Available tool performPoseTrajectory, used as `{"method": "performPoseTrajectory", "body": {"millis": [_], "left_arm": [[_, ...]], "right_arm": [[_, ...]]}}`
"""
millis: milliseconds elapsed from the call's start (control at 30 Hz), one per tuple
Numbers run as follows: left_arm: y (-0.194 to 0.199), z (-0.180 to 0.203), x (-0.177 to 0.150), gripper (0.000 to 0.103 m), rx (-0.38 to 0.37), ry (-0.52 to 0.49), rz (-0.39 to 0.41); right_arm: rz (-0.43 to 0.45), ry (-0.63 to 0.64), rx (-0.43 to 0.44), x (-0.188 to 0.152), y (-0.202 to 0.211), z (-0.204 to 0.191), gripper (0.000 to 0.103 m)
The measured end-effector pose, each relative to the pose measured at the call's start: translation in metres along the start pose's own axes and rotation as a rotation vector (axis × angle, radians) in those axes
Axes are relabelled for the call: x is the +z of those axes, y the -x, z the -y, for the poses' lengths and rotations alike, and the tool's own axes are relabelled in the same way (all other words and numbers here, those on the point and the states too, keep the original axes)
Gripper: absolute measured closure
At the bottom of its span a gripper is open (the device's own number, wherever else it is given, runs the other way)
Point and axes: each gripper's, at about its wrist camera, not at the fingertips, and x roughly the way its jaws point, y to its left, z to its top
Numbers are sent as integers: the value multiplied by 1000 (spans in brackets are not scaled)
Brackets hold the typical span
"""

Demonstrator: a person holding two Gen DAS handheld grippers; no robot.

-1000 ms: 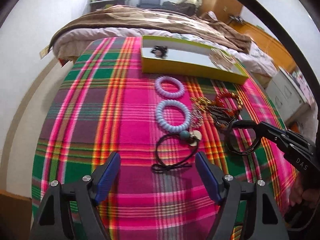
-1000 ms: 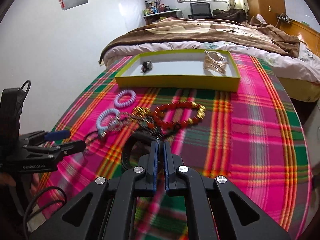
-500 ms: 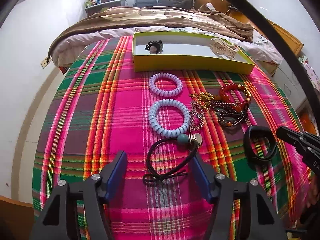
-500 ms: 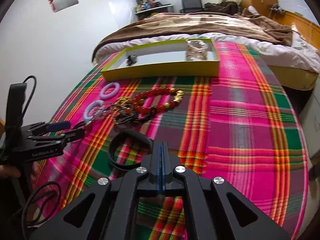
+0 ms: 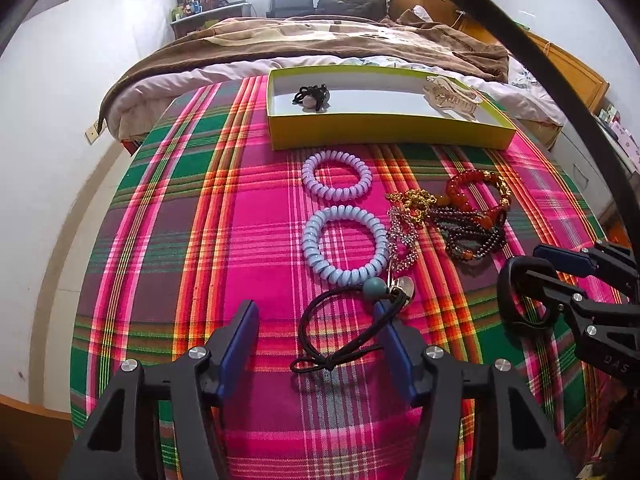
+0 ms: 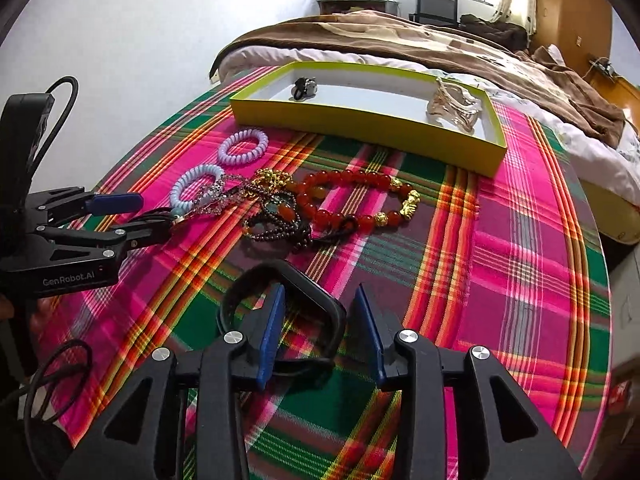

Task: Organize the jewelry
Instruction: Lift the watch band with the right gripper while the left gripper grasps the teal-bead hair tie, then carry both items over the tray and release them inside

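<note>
A yellow tray (image 5: 384, 136) at the far edge of the plaid cloth holds a black hair tie (image 5: 311, 97) and a gold clip (image 5: 450, 96). Two pale coil bracelets (image 5: 340, 248), a red bead bracelet (image 6: 356, 196), dark beads and a gold chain lie in front of it. My left gripper (image 5: 316, 344) is open around a black cord hair tie (image 5: 344, 332) with a teal bead. My right gripper (image 6: 320, 320) is open; a black band (image 6: 316, 292) lies on the cloth around its left finger.
A bed with a brown blanket (image 5: 320, 40) lies beyond the tray. The cloth's right half (image 6: 520, 260) holds no jewelry. A white wall runs along the left, wooden furniture at the far right.
My right gripper was shut on the black band and has opened, leaving it on the cloth. My left gripper has moved forward around the black cord hair tie.
</note>
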Motion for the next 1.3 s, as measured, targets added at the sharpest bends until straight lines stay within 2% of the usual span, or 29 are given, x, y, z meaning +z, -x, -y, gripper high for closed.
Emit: {"method": "performPoseTrajectory", "body": {"millis": [133,200,233,400,867,1067,1300], "left_arm": [[3,1,-1,65,-3,-5,9],[4,1,-1,68,-9,-8,9],[4,1,-1,75,-9,-12,10],[7,0,-2,94,-21,-16,12],[41,-8,9,96,-63,18,97],[46,-9,26,96,-66,17,120],[39,-12,59,96,-73,20,140]], "right_arm": [[11,-10,4,-3,2,1,74],[13,-16,2,-3,3,1,80],[16,-22,5,-4,3,2,80],[38,-45,3,-5,9,4,85],[96,-83,-11,-1,29,14,87],[132,-94,-31,16,39,23,87],[161,-112,-54,49,38,38,87]]}}
